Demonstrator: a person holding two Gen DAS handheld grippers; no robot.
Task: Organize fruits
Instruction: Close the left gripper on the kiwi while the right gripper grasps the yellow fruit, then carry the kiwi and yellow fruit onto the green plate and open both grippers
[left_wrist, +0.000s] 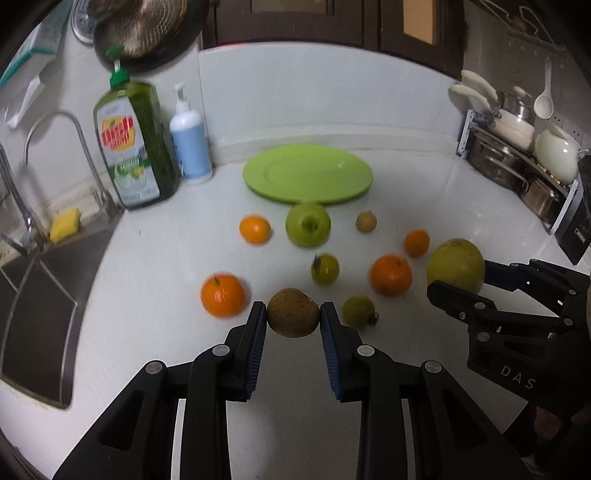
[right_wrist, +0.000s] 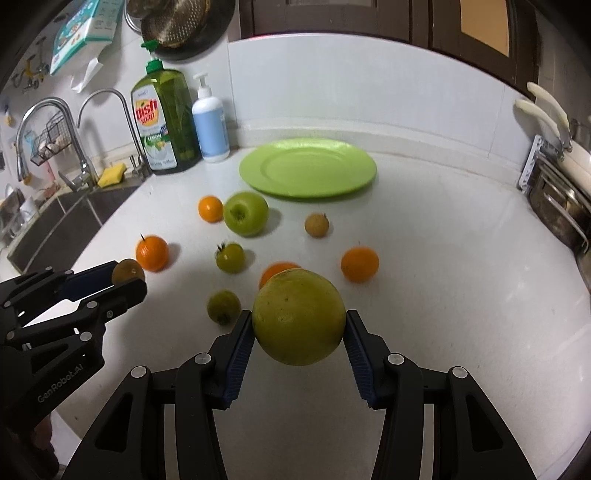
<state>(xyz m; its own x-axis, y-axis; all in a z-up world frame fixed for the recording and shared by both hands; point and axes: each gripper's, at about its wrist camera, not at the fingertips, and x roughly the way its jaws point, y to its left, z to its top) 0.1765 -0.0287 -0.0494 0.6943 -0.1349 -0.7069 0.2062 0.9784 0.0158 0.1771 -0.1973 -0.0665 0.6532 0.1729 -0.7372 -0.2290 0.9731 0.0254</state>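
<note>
My left gripper (left_wrist: 293, 314) is shut on a brown round fruit (left_wrist: 293, 312) and holds it above the white counter; it also shows in the right wrist view (right_wrist: 127, 272). My right gripper (right_wrist: 299, 319) is shut on a large yellow-green citrus (right_wrist: 299, 317), also lifted; the left wrist view shows it too (left_wrist: 455, 270). An empty green plate (left_wrist: 307, 173) (right_wrist: 307, 167) lies at the back. A green apple (left_wrist: 307, 223) (right_wrist: 245, 213), several oranges (left_wrist: 222, 294) (right_wrist: 359, 264), green tomatoes (left_wrist: 325, 268) (right_wrist: 230, 257) and a small brown fruit (left_wrist: 366, 221) (right_wrist: 316, 225) lie on the counter.
A dish soap bottle (left_wrist: 135, 144) (right_wrist: 164, 122) and a white pump bottle (left_wrist: 191, 142) (right_wrist: 210, 122) stand back left. A sink (left_wrist: 33, 295) with taps (right_wrist: 88, 155) and a yellow sponge (left_wrist: 65, 224) is on the left. Pots on a rack (left_wrist: 517, 155) stand right.
</note>
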